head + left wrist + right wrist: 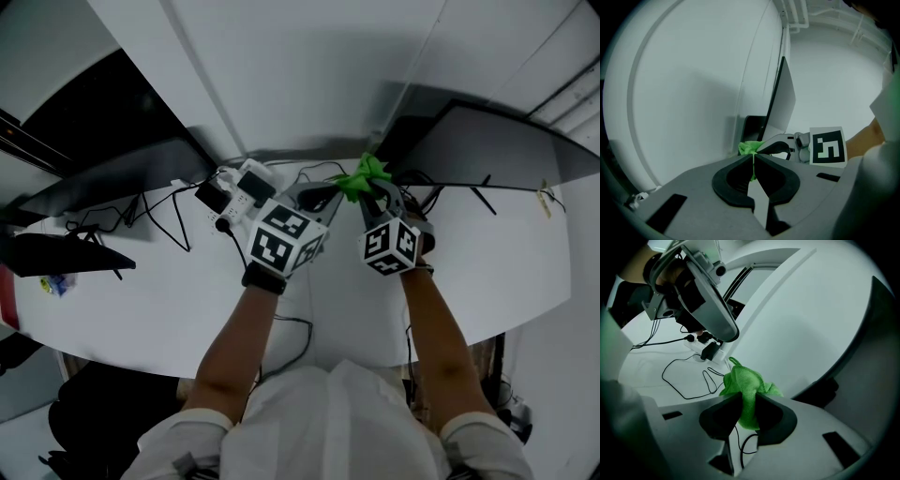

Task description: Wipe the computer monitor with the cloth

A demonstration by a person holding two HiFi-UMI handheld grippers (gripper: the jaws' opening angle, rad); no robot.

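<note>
The green cloth [366, 173] hangs bunched above the white desk [187, 291], just left of the dark right-hand monitor [497, 141]. My right gripper [367, 192] is shut on it; in the right gripper view the cloth [747, 383] bulges up out of that gripper [746, 399]. My left gripper [328, 194] reaches in from the left. Its jaws [753, 157] are pressed together, with a thin green edge of the cloth caught in their seam. Beyond them the cloth [748, 148] and the monitor [785, 101] show edge-on.
A second dark monitor [103, 178] stands at the left. A white power strip [239, 187] with black plugs lies behind my left gripper, and black cables [684, 380] loop over the desk. A white partition wall [309, 66] rises behind both monitors.
</note>
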